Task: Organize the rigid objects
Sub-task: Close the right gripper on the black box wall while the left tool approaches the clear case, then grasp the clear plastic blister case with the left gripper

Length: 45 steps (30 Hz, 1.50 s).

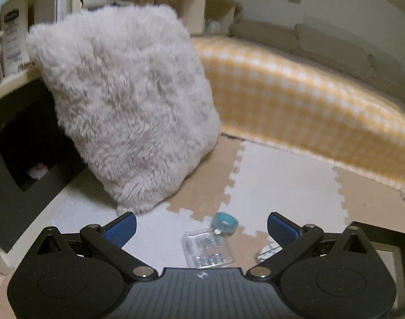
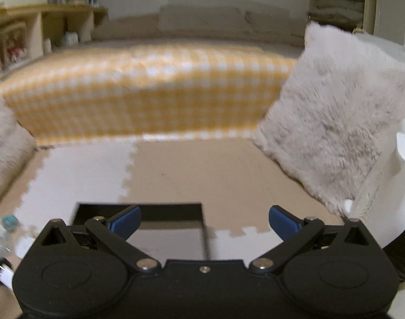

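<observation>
A clear plastic case (image 1: 207, 248) lies on the foam floor mat between the fingers of my left gripper (image 1: 201, 228), which is open and holds nothing. A small teal object (image 1: 225, 222) rests just beyond the case. A pale item (image 1: 267, 252) shows near the right finger, partly hidden. My right gripper (image 2: 204, 222) is open and empty above a black-framed tray (image 2: 173, 210) on the mat. The teal object (image 2: 9, 222) appears at the far left of the right wrist view, next to small white items (image 2: 23, 247).
A fluffy grey cushion (image 1: 130, 106) leans against a dark box (image 1: 21, 180) under a shelf with bottles (image 1: 12, 34). A second fluffy cushion (image 2: 335, 117) stands on the right. A yellow checked mattress (image 2: 149, 90) lies beyond. The black tray corner (image 1: 383, 239) sits at the right.
</observation>
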Motion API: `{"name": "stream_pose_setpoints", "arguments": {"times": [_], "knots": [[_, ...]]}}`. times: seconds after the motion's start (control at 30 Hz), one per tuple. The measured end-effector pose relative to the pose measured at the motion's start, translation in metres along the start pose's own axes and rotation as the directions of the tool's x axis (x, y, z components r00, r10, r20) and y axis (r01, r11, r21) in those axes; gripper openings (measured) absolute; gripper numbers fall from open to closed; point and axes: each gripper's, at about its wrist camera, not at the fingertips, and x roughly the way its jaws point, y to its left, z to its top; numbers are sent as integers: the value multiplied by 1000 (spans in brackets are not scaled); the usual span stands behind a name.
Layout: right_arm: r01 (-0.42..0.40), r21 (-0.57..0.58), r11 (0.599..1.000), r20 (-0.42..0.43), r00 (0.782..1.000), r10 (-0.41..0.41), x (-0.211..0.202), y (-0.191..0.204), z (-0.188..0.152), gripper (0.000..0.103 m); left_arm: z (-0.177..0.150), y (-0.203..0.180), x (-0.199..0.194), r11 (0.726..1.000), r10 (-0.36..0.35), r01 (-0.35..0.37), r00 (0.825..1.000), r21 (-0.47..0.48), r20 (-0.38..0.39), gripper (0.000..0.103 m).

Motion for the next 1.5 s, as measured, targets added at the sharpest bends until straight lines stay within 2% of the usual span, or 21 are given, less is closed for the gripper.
{"name": "stream_pose_setpoints", "arguments": {"times": [0.07, 0.13, 0.2, 0.27, 0.43, 0.47, 0.5, 0.6, 0.7, 0.83, 0.97, 1.1, 1.23, 1.5], "knots": [[-3, -17, 1000, -38, 999, 3, 10, -4, -4, 103, -2, 0, 12, 1000, -8, 8, 1000, 4, -23, 103], [0, -24, 1000, -81, 997, -2, 17, -7, -7, 92, -3, -1, 23, 1000, -26, 26, 998, -1, -59, 103], [-24, -21, 999, -130, 991, 21, 26, -10, -10, 72, -6, -2, 34, 999, -51, 49, 994, -22, -99, 103], [-52, -20, 998, -190, 981, 47, 35, -9, -12, 59, -8, -2, 46, 997, -69, 64, 989, -44, -128, 103], [-110, -54, 992, -295, 951, 89, 51, -1, -20, 36, -15, 9, 76, 990, -92, 68, 975, -124, -202, 103], [-112, -63, 992, -308, 947, 87, 53, 1, -21, 26, -16, 12, 81, 987, -97, 65, 971, -148, -218, 103], [-116, -67, 991, -321, 943, 89, 56, 2, -22, 21, -18, 15, 85, 983, -104, 65, 968, -171, -230, 103], [-111, -76, 991, -342, 936, 79, 61, 2, -24, 14, -21, 19, 94, 972, -134, 77, 957, -223, -256, 102], [-99, -63, 993, -380, 922, 68, 69, -2, -24, 6, -21, 15, 99, 968, -155, 92, 950, -233, -272, 102], [-94, -75, 993, -442, 896, 51, 82, -2, -29, 4, -24, 9, 105, 969, -170, 108, 942, -220, -289, 97], [-87, -76, 993, -454, 890, 43, 86, -2, -32, 4, -26, 10, 111, 971, -172, 109, 937, -214, -305, 93], [-91, -64, 994, -526, 850, 44, 97, -3, -41, 4, -29, 12, 118, 970, -167, 97, 931, -223, -324, 91], [-87, -51, 995, -540, 840, 46, 99, -3, -43, 4, -31, 12, 125, 966, -178, 98, 922, -239, -343, 83], [-75, -62, 995, -563, 826, 27, 106, 0, -47, 6, -39, 9, 139, 973, -130, 46, 916, -225, -379, 82]]}}
